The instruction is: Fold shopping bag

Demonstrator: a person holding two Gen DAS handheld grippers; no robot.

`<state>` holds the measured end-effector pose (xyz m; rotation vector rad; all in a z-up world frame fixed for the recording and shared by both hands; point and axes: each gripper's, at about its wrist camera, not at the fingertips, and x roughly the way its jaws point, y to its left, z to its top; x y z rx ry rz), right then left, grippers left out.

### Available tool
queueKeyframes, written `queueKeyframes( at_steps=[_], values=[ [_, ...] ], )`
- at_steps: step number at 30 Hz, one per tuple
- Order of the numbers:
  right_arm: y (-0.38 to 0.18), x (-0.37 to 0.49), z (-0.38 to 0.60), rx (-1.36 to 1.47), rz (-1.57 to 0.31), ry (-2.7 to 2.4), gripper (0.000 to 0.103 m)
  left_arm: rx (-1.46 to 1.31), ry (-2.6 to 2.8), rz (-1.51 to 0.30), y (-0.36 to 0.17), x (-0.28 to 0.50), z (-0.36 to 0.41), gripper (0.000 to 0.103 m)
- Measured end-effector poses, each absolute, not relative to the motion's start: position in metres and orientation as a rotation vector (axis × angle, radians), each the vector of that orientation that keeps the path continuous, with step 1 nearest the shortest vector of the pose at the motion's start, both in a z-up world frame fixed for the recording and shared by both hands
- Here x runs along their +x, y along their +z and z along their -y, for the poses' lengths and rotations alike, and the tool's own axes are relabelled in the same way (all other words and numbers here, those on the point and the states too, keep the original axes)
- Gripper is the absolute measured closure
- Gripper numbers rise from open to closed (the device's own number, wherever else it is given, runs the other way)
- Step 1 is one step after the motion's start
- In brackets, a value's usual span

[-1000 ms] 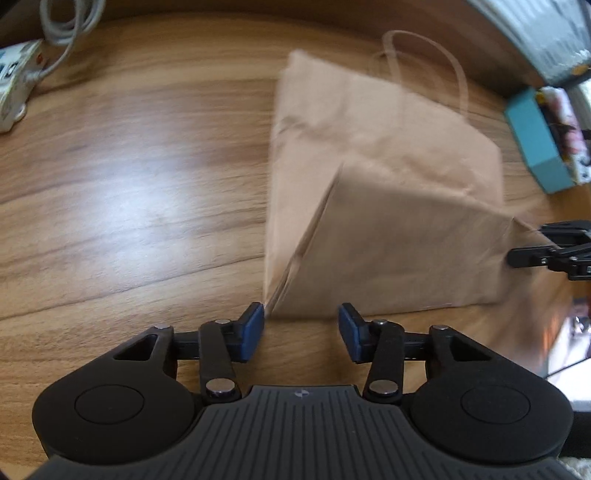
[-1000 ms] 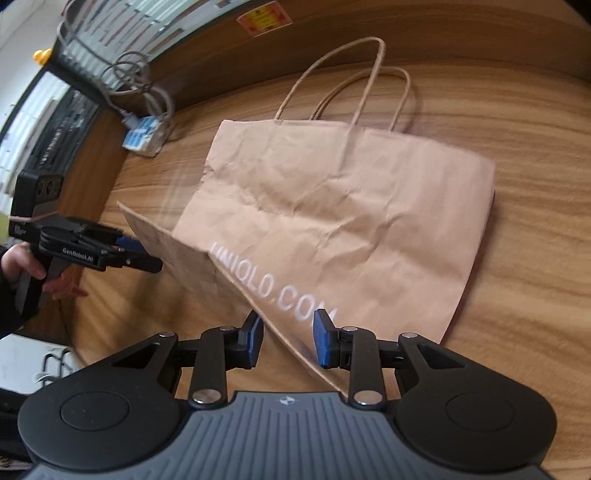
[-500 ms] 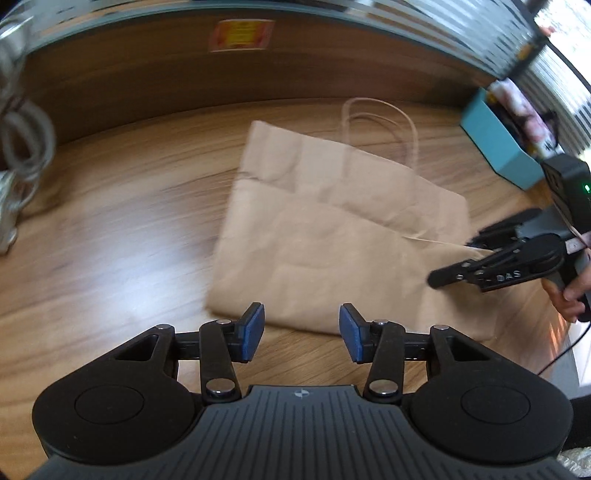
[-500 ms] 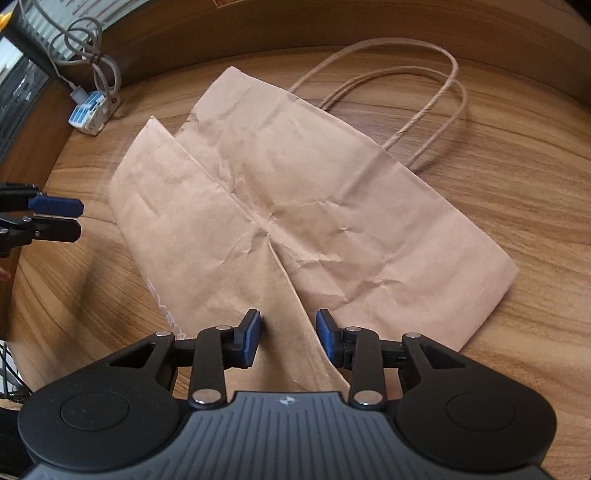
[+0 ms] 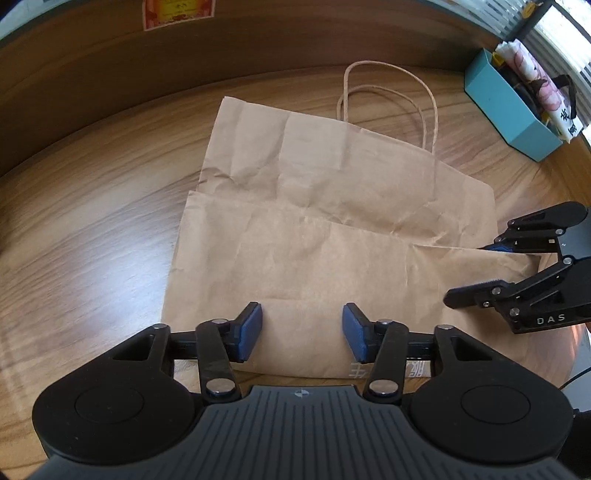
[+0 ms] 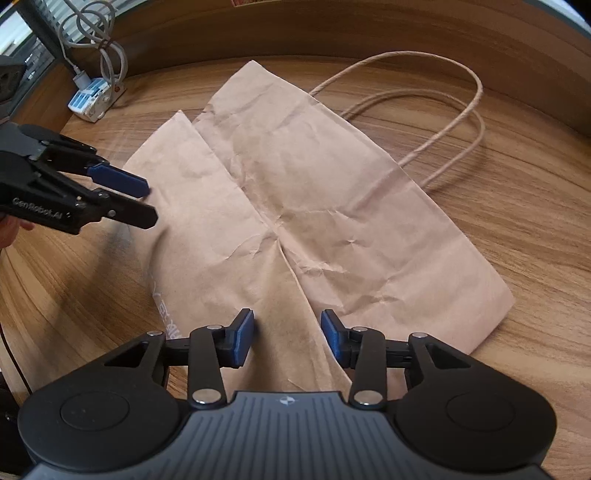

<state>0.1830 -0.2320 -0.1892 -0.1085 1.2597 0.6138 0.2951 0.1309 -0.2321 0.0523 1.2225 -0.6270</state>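
Observation:
A brown paper shopping bag [image 5: 332, 177] lies flat on the wooden table, its twine handles [image 5: 388, 92] pointing away. Its bottom part is folded up as a flap [image 5: 295, 266] over the body. My left gripper [image 5: 302, 332] hovers over the flap's near edge, its jaws opening and nothing pinched; in the right wrist view the left gripper [image 6: 147, 204] sits above the flap's left side. My right gripper [image 6: 287, 334] stands over the flap's slanted edge [image 6: 291, 266], its jaws opening and its pads off the paper. Seen from the left, the right gripper [image 5: 474, 271] has the flap's corner between its fingers.
A teal box [image 5: 517, 110] with printed items in it stands at the far right. A white power strip with a coiled cable [image 6: 92, 99] lies at the far left. A dark wooden wall with a red and yellow sticker [image 5: 177, 11] runs behind the table.
The raised flap has come down flat onto the bag. My left gripper moved from beside the bag to over the flap. Both pairs of jaws stand wider, the right one clearly so.

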Motion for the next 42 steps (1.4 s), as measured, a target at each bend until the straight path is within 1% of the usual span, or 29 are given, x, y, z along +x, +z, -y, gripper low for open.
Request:
queueKeyframes(
  at_steps=[2,3,5,9,13,14,17,21,22,23,24,29,36,41,42],
  values=[
    [-0.187,0.181,0.234,-0.101,-1.246,0.610,0.054,0.078,-0.629,-1.228,-0.236,0.295,-0.128,0.053],
    [-0.184,0.179,0.235,-0.105,-1.233,0.602,0.051,0.089,-0.625,-1.230,-0.238,0.295,-0.127,0.053],
    [-0.177,0.175,0.235,-0.143,-1.196,0.578,0.049,0.112,-0.621,-1.230,-0.238,0.294,-0.127,0.053],
    [-0.154,0.163,0.236,-0.241,-1.098,0.540,0.049,0.145,-0.615,-1.224,-0.238,0.292,-0.126,0.053],
    [-0.138,0.146,0.234,-0.255,-1.069,0.592,0.048,0.145,-0.612,-1.223,-0.237,0.291,-0.126,0.053],
    [-0.138,0.141,0.231,-0.270,-1.072,0.607,0.046,0.144,-0.609,-1.225,-0.237,0.290,-0.125,0.053],
    [-0.145,0.125,0.219,-0.357,-1.074,0.649,0.031,0.142,-0.601,-1.230,-0.237,0.289,-0.122,0.053],
    [-0.155,0.106,0.203,-0.464,-1.075,0.684,0.029,0.160,-0.596,-1.228,-0.237,0.287,-0.118,0.053],
    [-0.157,0.101,0.199,-0.486,-1.073,0.693,0.027,0.164,-0.596,-1.226,-0.237,0.286,-0.118,0.053],
    [-0.159,0.098,0.195,-0.504,-1.073,0.701,0.022,0.166,-0.595,-1.224,-0.236,0.286,-0.117,0.053],
    [-0.160,0.094,0.192,-0.517,-1.074,0.711,0.019,0.166,-0.595,-1.224,-0.236,0.286,-0.117,0.053],
    [-0.168,0.080,0.180,-0.605,-1.059,0.717,0.019,0.153,-0.601,-1.221,-0.237,0.285,-0.119,0.053],
    [-0.183,0.056,0.159,-0.902,-0.932,0.651,0.020,0.128,-0.605,-1.227,-0.240,0.286,-0.123,0.053],
    [-0.187,0.048,0.153,-0.998,-0.884,0.640,0.028,0.130,-0.605,-1.216,-0.242,0.283,-0.124,0.053],
    [-0.187,0.047,0.153,-1.003,-0.880,0.643,0.032,0.133,-0.605,-1.212,-0.242,0.282,-0.123,0.053]
  ],
)
